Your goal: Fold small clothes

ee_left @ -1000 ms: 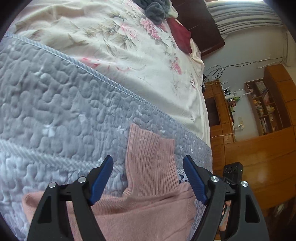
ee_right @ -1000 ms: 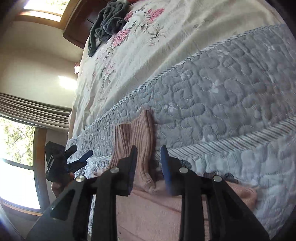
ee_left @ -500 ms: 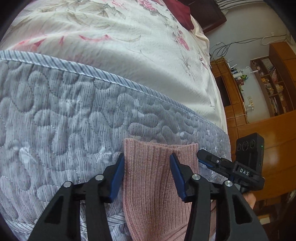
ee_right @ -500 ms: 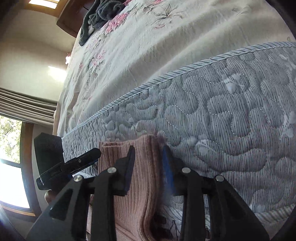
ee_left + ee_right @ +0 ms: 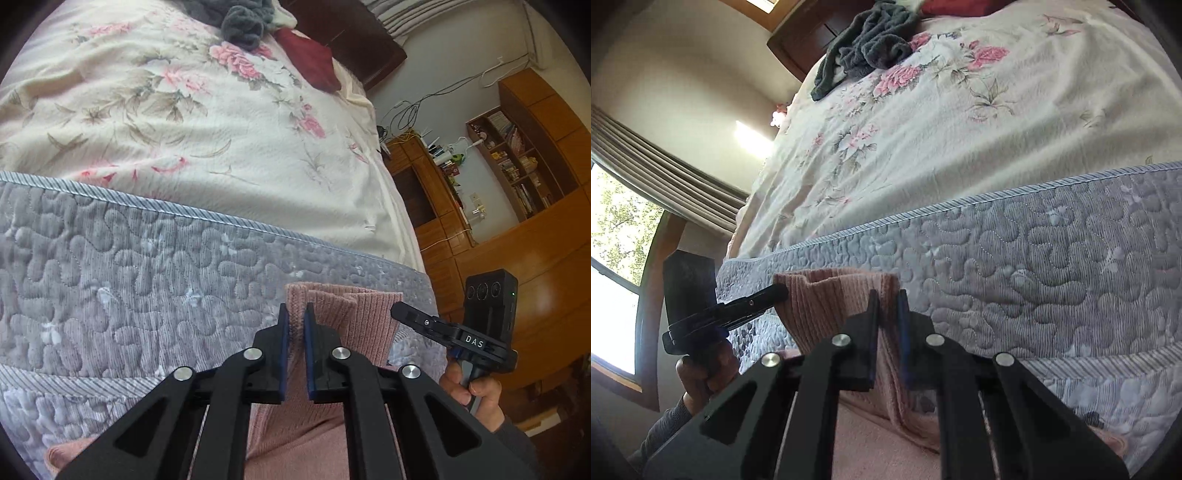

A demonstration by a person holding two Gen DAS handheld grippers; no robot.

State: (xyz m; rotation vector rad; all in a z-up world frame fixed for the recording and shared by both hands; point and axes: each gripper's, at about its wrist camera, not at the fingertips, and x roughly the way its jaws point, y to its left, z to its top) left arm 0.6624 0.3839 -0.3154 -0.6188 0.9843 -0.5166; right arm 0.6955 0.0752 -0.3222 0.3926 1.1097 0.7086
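Pink ribbed sweater (image 5: 354,314) clamped between both hand-held grippers' jaws.

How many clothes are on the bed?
3, maybe more hidden. A pink sweater hangs at the near mattress edge, pinched by the left tool and right tool. A grey garment and a dark red one lie far back.

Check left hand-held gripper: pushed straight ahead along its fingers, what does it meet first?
The left hand-held gripper is shut on the pink ribbed garment. Straight ahead, past the fabric's edge, it would most likely press into the grey quilted mattress. Depth is unclear under the fisheye view.
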